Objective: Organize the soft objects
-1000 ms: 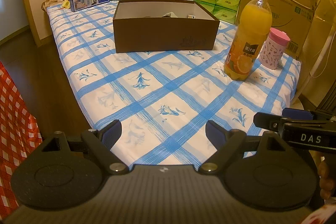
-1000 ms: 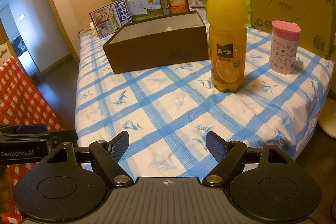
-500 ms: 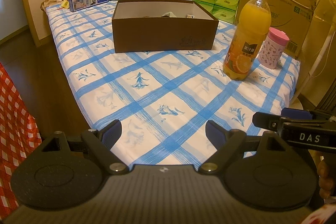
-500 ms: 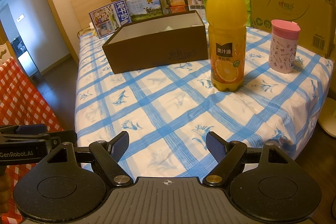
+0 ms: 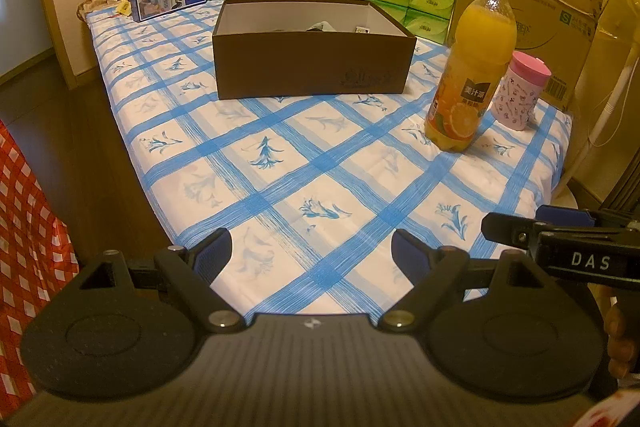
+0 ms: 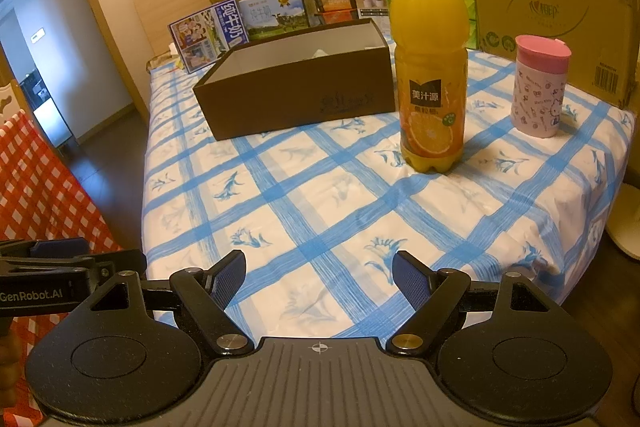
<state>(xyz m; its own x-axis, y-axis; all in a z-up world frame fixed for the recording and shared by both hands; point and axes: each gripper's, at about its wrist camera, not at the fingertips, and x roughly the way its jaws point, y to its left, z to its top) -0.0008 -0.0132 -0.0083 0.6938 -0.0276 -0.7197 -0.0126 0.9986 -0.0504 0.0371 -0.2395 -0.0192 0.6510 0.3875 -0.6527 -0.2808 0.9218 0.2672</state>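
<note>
Left wrist view: the brown box (image 5: 312, 67) sits mid-cloth, long axis running left-right, open top up. Your left gripper (image 5: 311, 253) is spread wide, empty.

Right wrist view: the box (image 6: 294, 93) lies beyond, left of the juice bottle (image 6: 432, 67). Your right gripper (image 6: 319, 273) is released, touching nothing.

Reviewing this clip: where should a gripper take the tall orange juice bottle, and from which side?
Grip the tall orange juice bottle across its labelled round body, approaching level from the near bed edge. It stands upright; the pink cup and brown box flank it, apart.
</note>
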